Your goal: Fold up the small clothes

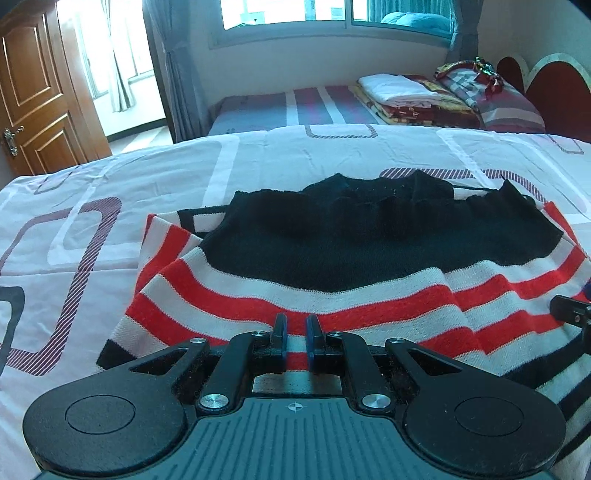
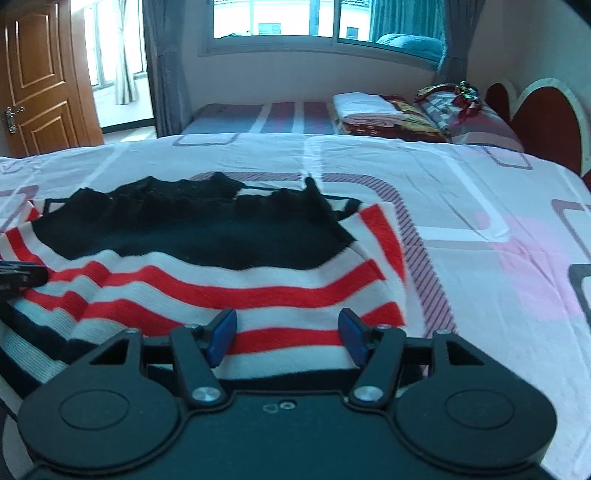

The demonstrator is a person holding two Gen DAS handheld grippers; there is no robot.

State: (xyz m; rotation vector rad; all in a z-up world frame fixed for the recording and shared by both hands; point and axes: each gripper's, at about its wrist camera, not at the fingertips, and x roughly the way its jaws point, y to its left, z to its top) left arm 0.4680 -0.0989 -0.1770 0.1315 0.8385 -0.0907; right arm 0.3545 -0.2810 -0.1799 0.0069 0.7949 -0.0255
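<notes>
**Striped knit garment on the bed, one gripper pinching it, the other spread**

A bed covered by a white sheet [image 1: 258, 162] with purple rounded-rectangle patterns fills both views; its near edge is hidden under the gripper bodies. Beyond it stands a second bed [image 1: 295, 107], only partly visible, carrying a pile of folded bedding [image 1: 399, 92] against a red headboard [image 2: 546, 122] that is cut off at the right. A wooden door [image 1: 33, 88] is cut off at the left edge, and the window [image 2: 280, 18] above is overexposed.

The striped garment [image 1: 332, 291], red and white bands around a black upper part, lies on the near bed close to both grippers. Its black top edge is crumpled and hard to read, so collar and sleeves cannot be told apart. Its lower hem disappears beneath the grippers.

The left gripper [image 1: 296, 338] has its blue-padded fingers drawn nearly together, with a strip of the striped fabric between them; it appears to pinch the cloth. The right gripper [image 2: 287, 334] has its fingers spread wide apart over the garment's lower stripes, gripping nothing. A dark, blurred tip of each gripper shows at the edge of the other's view.
</notes>
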